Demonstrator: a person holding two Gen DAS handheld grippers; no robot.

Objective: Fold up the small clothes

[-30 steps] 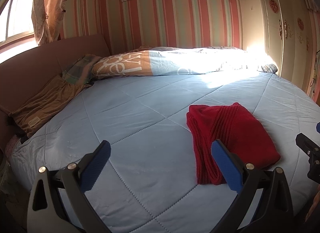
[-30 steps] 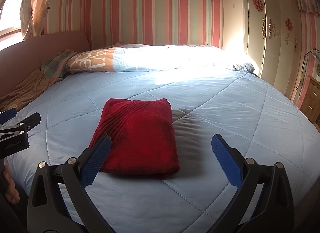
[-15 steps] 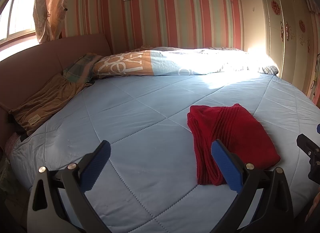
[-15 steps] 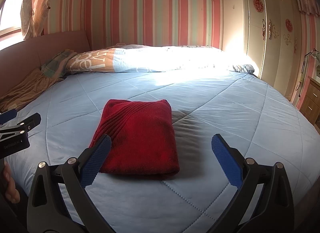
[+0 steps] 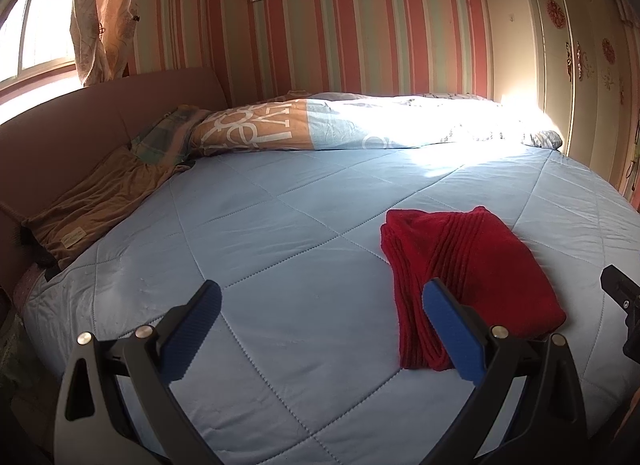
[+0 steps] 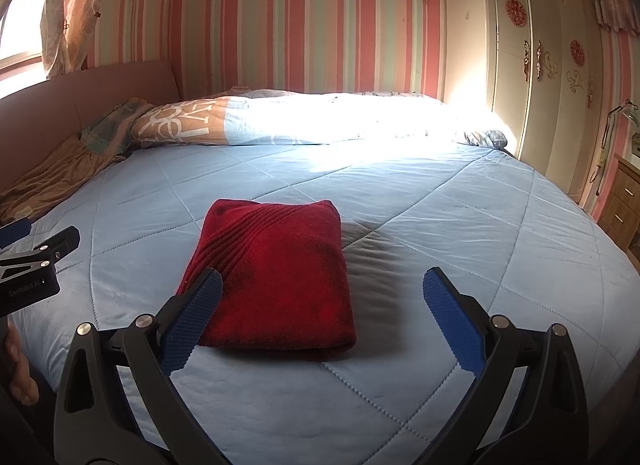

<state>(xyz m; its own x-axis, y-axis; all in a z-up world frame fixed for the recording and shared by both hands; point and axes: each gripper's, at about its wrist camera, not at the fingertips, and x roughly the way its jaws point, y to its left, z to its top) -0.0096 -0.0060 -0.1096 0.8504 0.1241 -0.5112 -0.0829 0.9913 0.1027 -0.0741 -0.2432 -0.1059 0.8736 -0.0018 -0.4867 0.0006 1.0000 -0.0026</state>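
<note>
A red knitted garment (image 6: pixel 276 273) lies folded into a neat rectangle on the light blue quilted bed (image 6: pixel 460 225). In the left wrist view the garment (image 5: pixel 468 269) sits to the right, its stacked folded edges facing me. My left gripper (image 5: pixel 320 329) is open and empty, above the near part of the bed, left of the garment. My right gripper (image 6: pixel 320 325) is open and empty, just in front of the garment's near edge and not touching it. The left gripper's tip (image 6: pixel 36 257) shows at the left edge of the right wrist view.
A rolled duvet (image 6: pixel 320 121) lies along the far side of the bed. A brown cloth (image 5: pixel 100 201) and a checked cloth (image 5: pixel 168 137) lie by the pink headboard (image 5: pixel 80 121) on the left. A white wardrobe (image 6: pixel 540 65) and a wooden nightstand (image 6: pixel 620 201) stand to the right.
Both grippers stay open and almost still. The left wrist view has tilted slightly downward. The garment has not moved.
</note>
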